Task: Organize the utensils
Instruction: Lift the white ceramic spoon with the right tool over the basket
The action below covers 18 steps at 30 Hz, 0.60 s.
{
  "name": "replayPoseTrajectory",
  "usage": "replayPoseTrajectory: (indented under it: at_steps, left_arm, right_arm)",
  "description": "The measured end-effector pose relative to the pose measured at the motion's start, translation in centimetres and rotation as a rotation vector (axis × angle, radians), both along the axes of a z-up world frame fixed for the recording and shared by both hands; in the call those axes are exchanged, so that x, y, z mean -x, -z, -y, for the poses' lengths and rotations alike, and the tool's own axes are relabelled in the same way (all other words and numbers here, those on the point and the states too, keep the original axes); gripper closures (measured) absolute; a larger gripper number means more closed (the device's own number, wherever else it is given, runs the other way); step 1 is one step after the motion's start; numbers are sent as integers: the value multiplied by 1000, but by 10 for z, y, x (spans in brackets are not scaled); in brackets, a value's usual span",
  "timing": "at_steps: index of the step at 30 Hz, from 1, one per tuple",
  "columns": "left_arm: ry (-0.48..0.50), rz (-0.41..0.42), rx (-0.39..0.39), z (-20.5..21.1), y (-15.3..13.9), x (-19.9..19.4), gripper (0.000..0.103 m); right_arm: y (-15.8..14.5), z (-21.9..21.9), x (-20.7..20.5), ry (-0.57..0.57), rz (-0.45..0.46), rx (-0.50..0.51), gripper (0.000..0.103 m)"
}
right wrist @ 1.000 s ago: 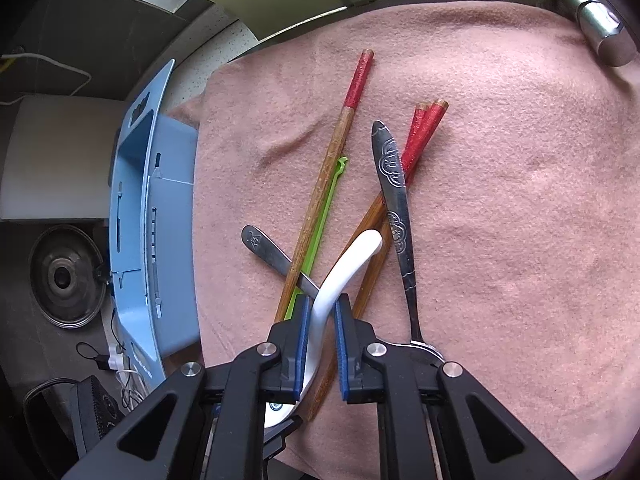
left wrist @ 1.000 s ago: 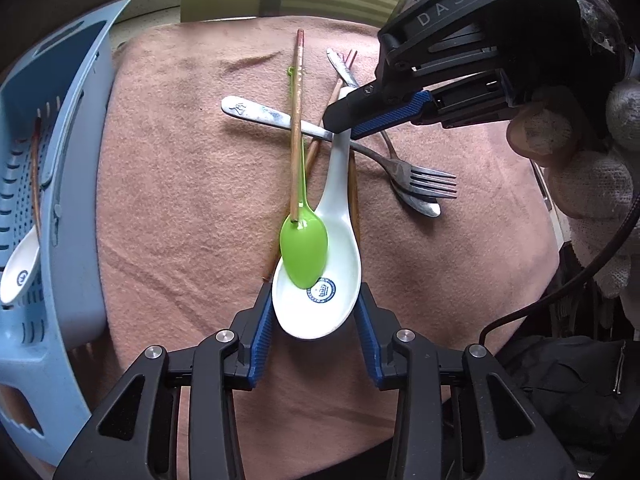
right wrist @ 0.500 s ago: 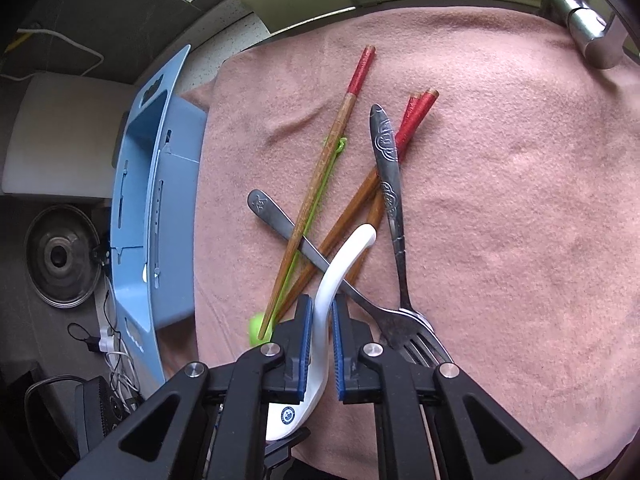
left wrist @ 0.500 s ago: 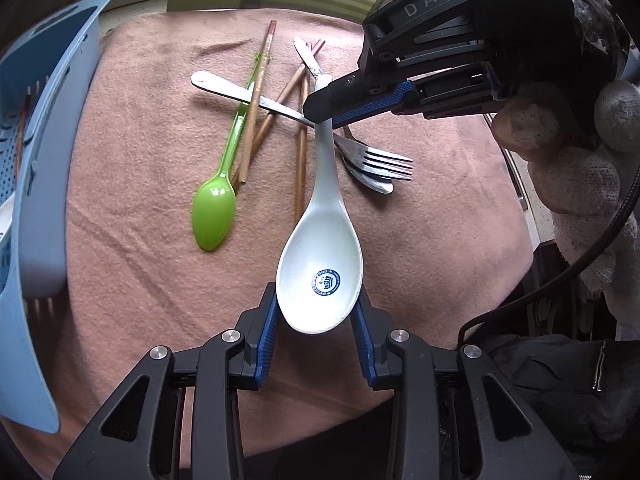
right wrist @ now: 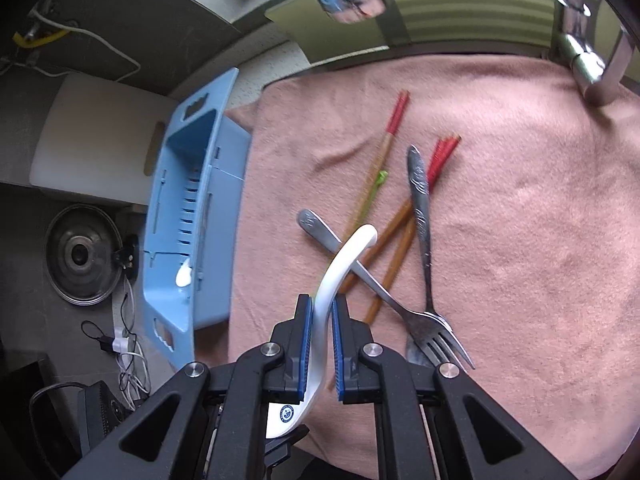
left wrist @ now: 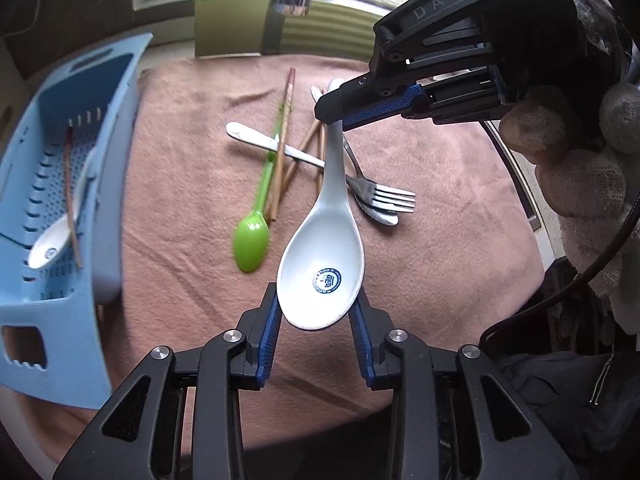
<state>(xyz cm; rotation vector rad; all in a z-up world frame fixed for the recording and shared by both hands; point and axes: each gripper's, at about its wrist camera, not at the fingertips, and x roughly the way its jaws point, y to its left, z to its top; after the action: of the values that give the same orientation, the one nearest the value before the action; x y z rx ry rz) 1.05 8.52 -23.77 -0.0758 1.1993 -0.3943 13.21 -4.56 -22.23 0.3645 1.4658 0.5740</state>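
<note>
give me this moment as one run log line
left gripper: shut on white spoon bowl | right gripper: shut on its handle | spoon: held above towel | basket: left, holds another spoon

- "DAS" in grey letters on the black body of the right gripper point(left wrist: 334, 114), upper right.
- A round blue stamp in the white spoon point(left wrist: 322, 276) bowl; its lettering is too small to read.

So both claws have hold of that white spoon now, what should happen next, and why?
Probably the right claw should let go of the handle. The left claw already clamps the bowl of the white spoon, which hangs clear above the pink cloth. The blue basket, with another white spoon inside, sits on the left claw's side.
</note>
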Motion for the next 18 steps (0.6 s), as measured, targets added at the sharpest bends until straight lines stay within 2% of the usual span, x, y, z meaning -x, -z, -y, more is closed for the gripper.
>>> replayPoseTrajectory:
  at_steps: [10, 18]
  left_arm:
    - [-66, 72, 3, -35, -27, 0, 72]
    - [-117, 109, -7, -57, -38, -2, 72]
  right_arm:
    - [-39, -29, -2, -21, 69, -58, 95]
    - [-55, -56, -8, -41, 91, -87, 95]
